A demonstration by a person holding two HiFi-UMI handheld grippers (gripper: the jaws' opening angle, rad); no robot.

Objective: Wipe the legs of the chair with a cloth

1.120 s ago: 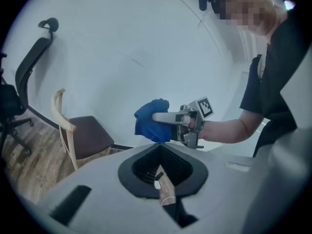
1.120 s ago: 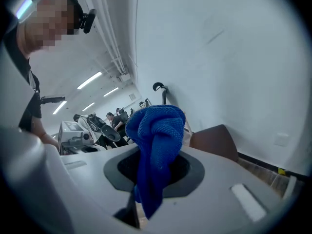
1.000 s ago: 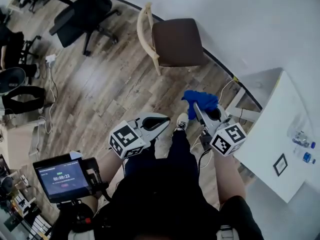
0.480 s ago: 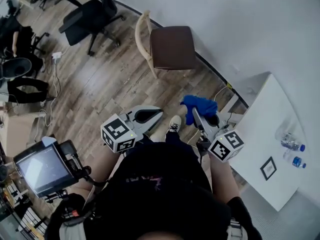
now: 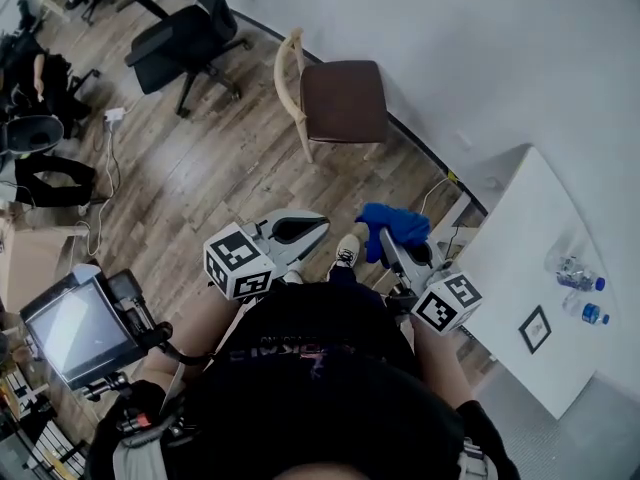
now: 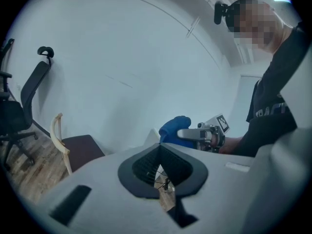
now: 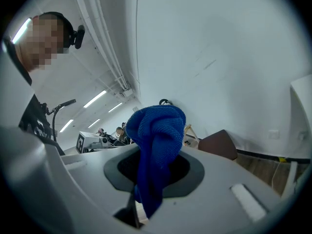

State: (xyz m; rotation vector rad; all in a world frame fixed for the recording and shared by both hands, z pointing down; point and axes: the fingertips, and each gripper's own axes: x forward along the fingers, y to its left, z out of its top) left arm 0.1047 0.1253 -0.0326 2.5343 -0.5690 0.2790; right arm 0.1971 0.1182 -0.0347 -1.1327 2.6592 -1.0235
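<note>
Head view: a person stands on wood floor (image 5: 210, 168), a gripper in each hand, both pointing to 12 o'clock. The left gripper (image 5: 318, 224) has its jaws pressed together at the tips with nothing between them. The left gripper view confirms this, with only floor and a thin cable seen through the hollow behind the tips. The right gripper (image 5: 386, 240) pinches a blue cloth (image 5: 394, 224). In the right gripper view the cloth runs down through the closed jaws and bunches up above the tips. The two grippers sit side by side, apart, with a shoe (image 5: 347, 251) between them.

The chair (image 5: 343, 100) is at 12 o'clock from the person, well apart from both grippers. It has a brown seat and a pale wood back on its 9 o'clock side, and stands close to the white wall (image 5: 480, 38). Its legs are mostly hidden under the seat, with one pale leg showing at the 7 o'clock corner. The cloth is in the air and touches no part of the chair.

A black office chair (image 5: 180, 40) is at 10 o'clock. A white table (image 5: 520, 268) is at 3 o'clock, with two bottles (image 5: 578, 274) near its far edge. A screen (image 5: 68, 330) on a mount is at 8 o'clock, beside the person's left arm.
</note>
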